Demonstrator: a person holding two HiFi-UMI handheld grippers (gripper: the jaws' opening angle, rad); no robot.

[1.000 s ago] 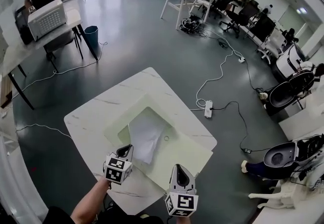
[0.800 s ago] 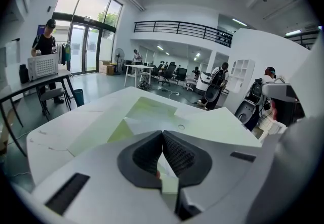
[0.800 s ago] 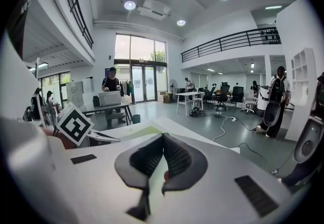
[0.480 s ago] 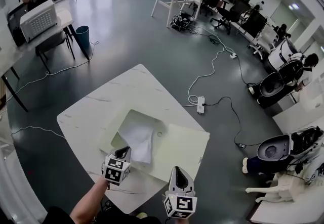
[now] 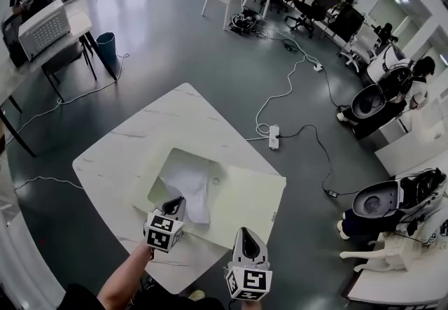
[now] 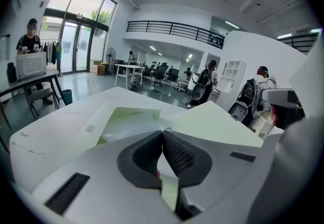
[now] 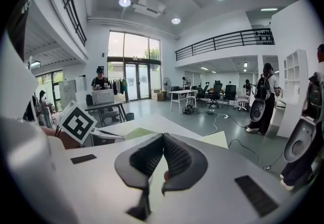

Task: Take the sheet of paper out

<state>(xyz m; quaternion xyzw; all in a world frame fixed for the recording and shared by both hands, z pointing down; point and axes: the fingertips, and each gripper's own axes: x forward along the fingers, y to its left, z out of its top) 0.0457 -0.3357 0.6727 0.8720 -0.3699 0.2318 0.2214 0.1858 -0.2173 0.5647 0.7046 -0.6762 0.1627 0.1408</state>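
Where left gripper [image 5: 178, 202] reaches sheet [image 5: 193, 186] edge, tabletop [image 5: 161, 127] beyond

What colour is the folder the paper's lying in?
Pale green folder, clearest in the head view.

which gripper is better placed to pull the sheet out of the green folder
Left. The left gripper sits at the near edge of the sheet in the open folder; the right gripper hangs by the table edge, off the sheet. Both grippers' jaws are shut.
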